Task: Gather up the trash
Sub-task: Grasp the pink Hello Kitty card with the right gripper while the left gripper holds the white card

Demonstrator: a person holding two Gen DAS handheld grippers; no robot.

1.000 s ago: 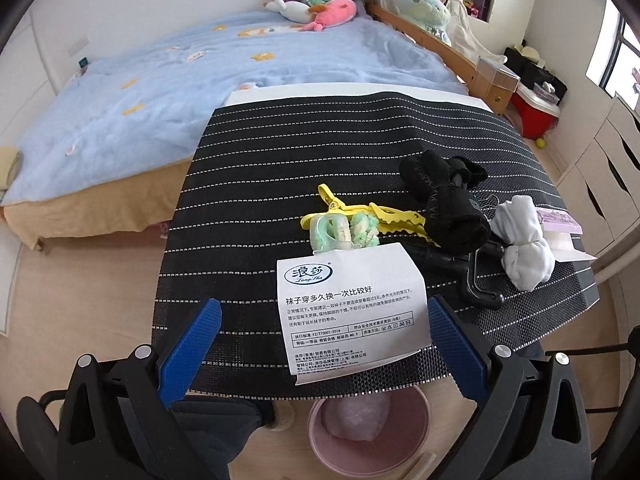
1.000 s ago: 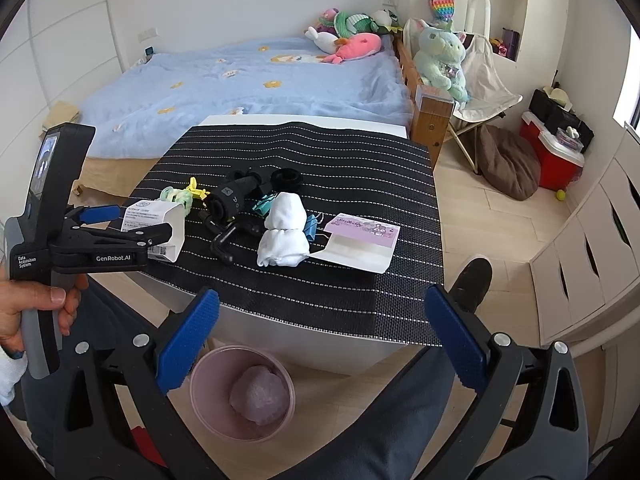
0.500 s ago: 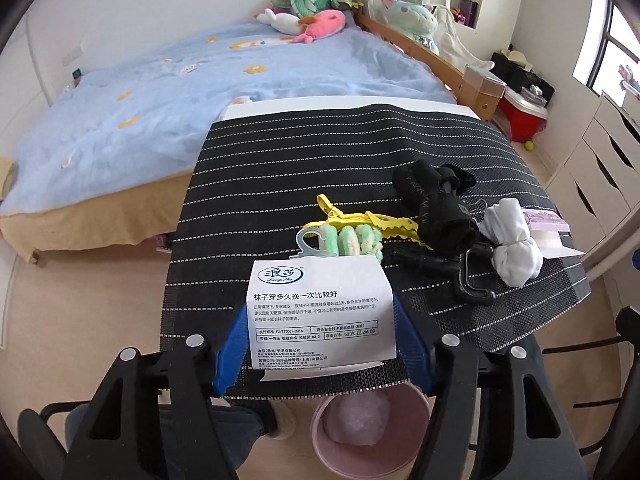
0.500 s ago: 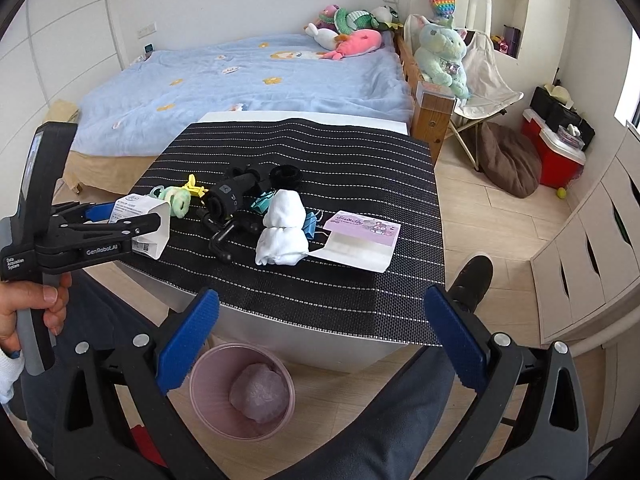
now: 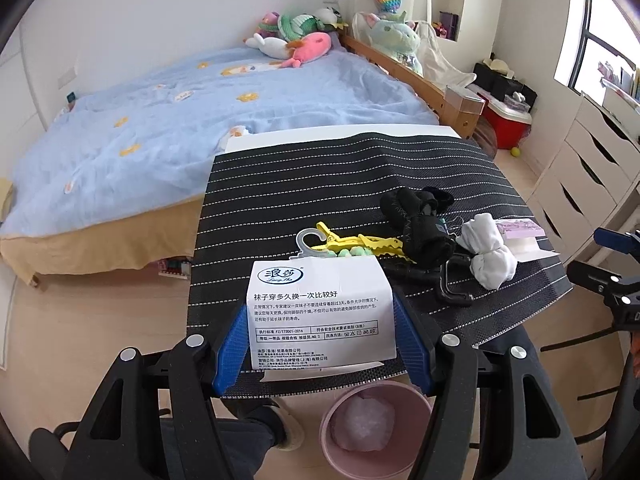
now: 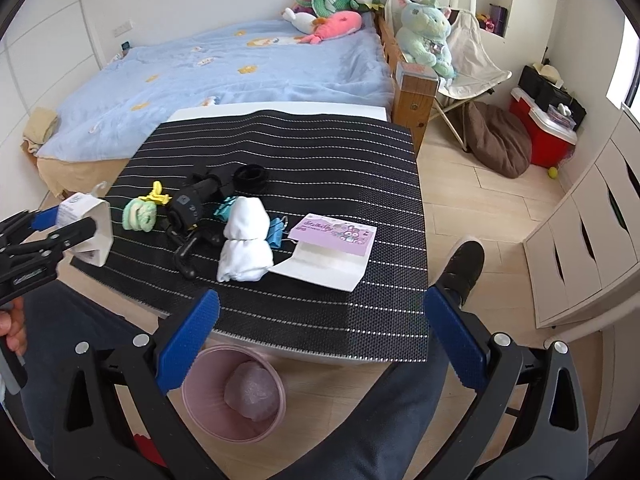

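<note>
A white printed sock packaging card with a plastic hook stands between the blue pads of my left gripper, which is shut on its two side edges. The card hangs just above the front edge of the black striped mat. In the right wrist view the same card and left gripper show at the far left. My right gripper is open over the mat's near edge, holding nothing. A purple-and-white card lies beyond it. A pink bin with a crumpled wad inside stands on the floor below.
On the mat lie white socks, black socks, a green sock roll, a yellow clip, blue clips and a black hook. A bed stands behind the table, drawers to the right. A person's legs and shoe are below.
The left jaws closed from wide open onto the white card, then lifted it slightly off the mat. The right gripper drifted a little sideways and stayed open.
</note>
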